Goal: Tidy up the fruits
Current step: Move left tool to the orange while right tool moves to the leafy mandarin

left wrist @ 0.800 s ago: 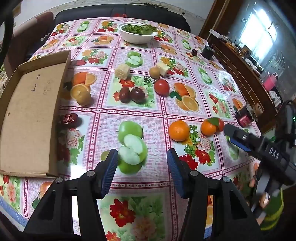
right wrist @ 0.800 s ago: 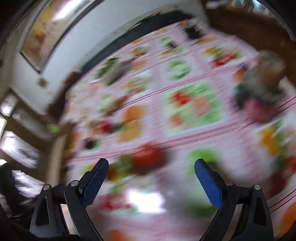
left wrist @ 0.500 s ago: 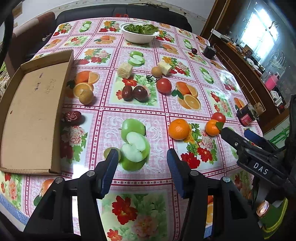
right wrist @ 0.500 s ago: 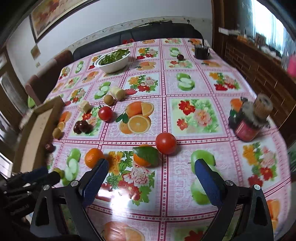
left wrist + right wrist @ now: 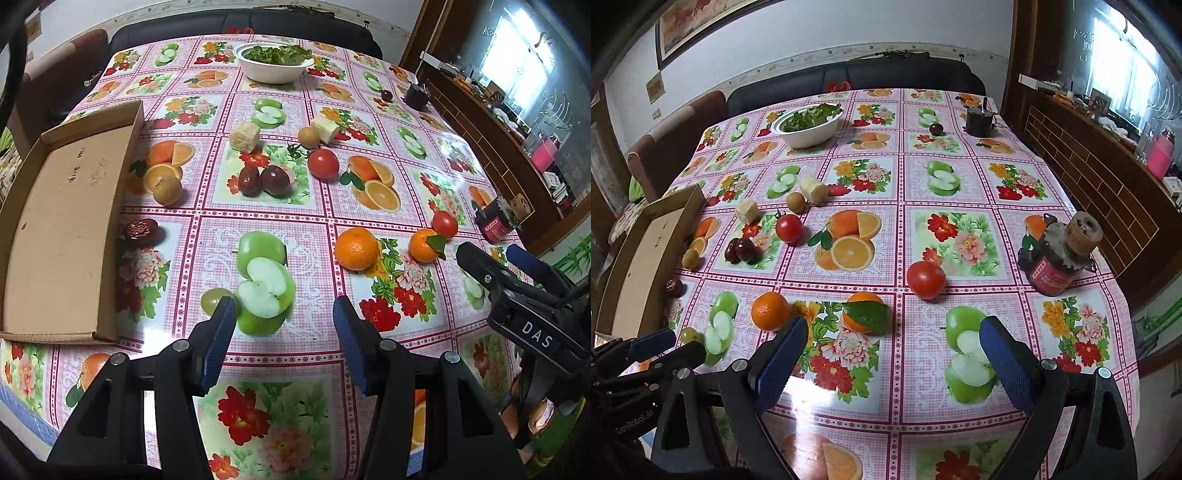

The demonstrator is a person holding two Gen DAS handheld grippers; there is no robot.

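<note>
The surface [image 5: 960, 184], under a pink cloth printed with fruit and flowers, carries real fruit spread across its near and middle parts.

Counted:
- Two oranges: one plain orange [image 5: 356, 248] and, to its right, a leafed orange [image 5: 424, 244] with a green leaf on it.
- Two tomatoes: a near tomato [image 5: 926, 279] just beside the leafed orange, and a far tomato [image 5: 323, 163] toward the middle.
- Two dark plums [image 5: 264, 180] touching each other, left of the far tomato.
- Two brown round fruits: one brown fruit [image 5: 167, 189] near the box, a smaller brown fruit [image 5: 308, 135] farther back.
- One green grape [image 5: 214, 299] at the left finger's tip.
- One red date [image 5: 140, 229], wrinkled, just beside the box wall.
- One dark round fruit [image 5: 936, 128] at the far edge; its kind is too small to tell.
- Two pale cut chunks [image 5: 244, 136], possibly sugarcane.

One cardboard box [image 5: 55, 229] lies at the left, with nothing in it. One white bowl [image 5: 273, 70] of greens stands at the far end, and one red-labelled jar [image 5: 1054, 266] stands near the right edge.

The left gripper [image 5: 284, 314] has its fingers apart, gripping nothing, above the cloth near the grape. The right gripper [image 5: 890, 350] has its fingers spread wide and bare, near the leafed orange.
</note>
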